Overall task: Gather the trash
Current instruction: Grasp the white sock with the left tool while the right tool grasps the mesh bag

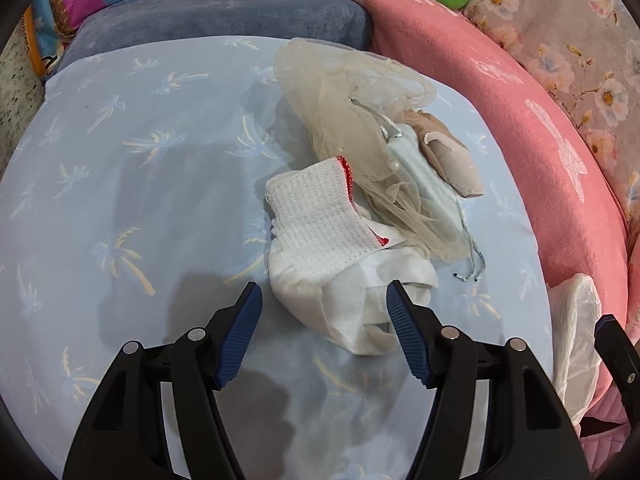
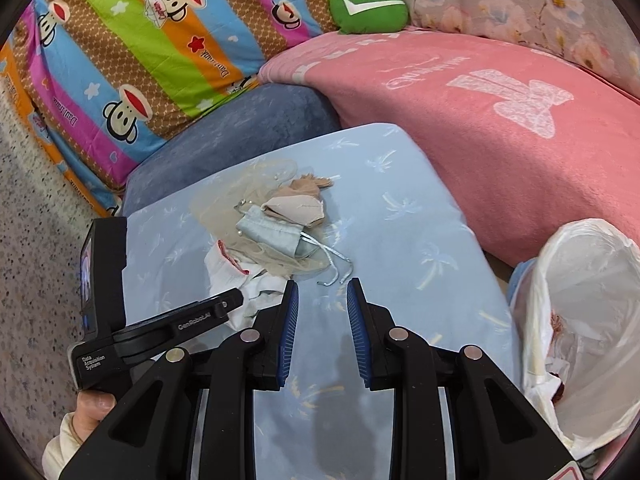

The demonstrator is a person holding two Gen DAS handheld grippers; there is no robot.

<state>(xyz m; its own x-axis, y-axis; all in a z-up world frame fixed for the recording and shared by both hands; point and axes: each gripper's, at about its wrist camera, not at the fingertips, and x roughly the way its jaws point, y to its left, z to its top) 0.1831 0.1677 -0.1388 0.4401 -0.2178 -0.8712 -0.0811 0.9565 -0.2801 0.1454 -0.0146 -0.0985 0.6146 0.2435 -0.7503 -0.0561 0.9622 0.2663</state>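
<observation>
A heap of trash lies on a light blue palm-print cushion (image 1: 120, 168): a white waffle cloth with red trim (image 1: 320, 216), white crumpled fabric (image 1: 340, 304), beige netting (image 1: 344, 108), a pale blue pouch with silver cord (image 1: 424, 176) and a tan piece (image 1: 452, 152). My left gripper (image 1: 322, 298) is open, its fingertips on either side of the white fabric's near end. My right gripper (image 2: 322, 294) is open and empty, just short of the silver cord (image 2: 332, 268). A white plastic bag (image 2: 580, 320) stands open at the right.
A pink blanket (image 2: 500, 120) lies right of the cushion, a grey-blue pillow (image 2: 240, 132) behind it, and a striped cartoon quilt (image 2: 140, 40) beyond. A green plush (image 2: 368, 8) sits at the back. Speckled floor (image 2: 32, 240) is at the left.
</observation>
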